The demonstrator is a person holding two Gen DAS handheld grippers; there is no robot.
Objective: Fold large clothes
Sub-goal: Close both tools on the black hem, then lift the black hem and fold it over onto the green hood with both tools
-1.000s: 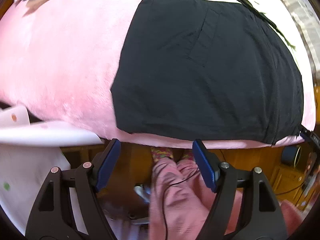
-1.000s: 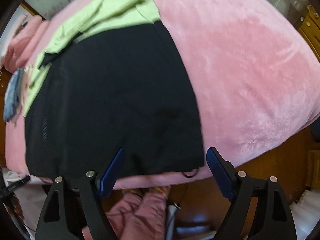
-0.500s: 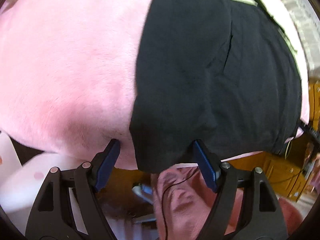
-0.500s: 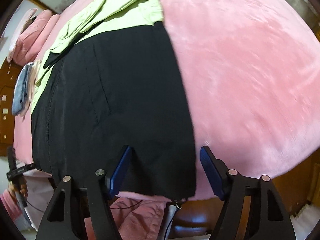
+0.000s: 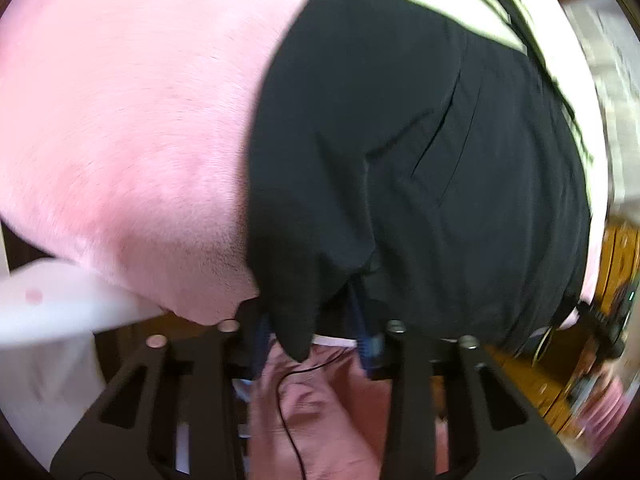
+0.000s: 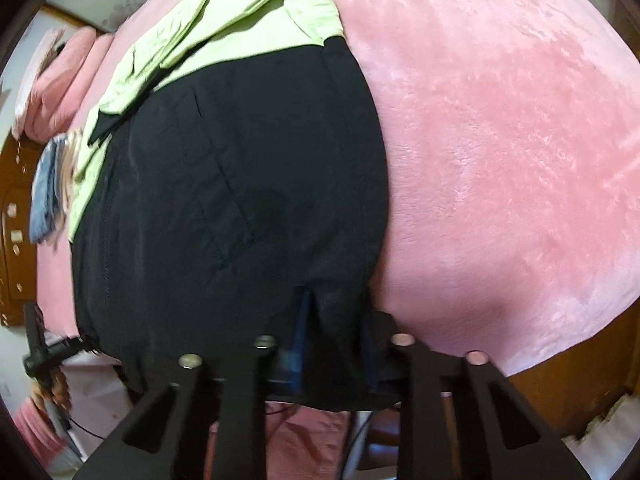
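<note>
A black garment [image 5: 420, 140] lies spread flat on a pink plush bed cover [image 5: 120, 120], with its hem at the near edge of the bed. My left gripper [image 5: 312, 344] is closing its jaws on the near left hem corner, and a bunched point of black cloth hangs between the blue pads. In the right wrist view the same black garment [image 6: 240, 200] fills the middle. My right gripper [image 6: 334, 352] is closing its jaws on the near right hem corner, with a fold of cloth pinched between its pads.
A light green garment [image 6: 224, 32] lies beyond the black one's far end. Blue-grey clothing [image 6: 44, 196] and a pink pillow [image 6: 60, 92] sit at the far left. The person's pink trousers [image 5: 320, 420] are below the grippers. White spotted cloth [image 5: 48, 312] hangs left, and wooden furniture [image 5: 616, 264] stands right.
Both grippers came down onto the black garment's near hem, then their jaws narrowed from wide open onto the cloth. The hem corners now bunch between the pads.
</note>
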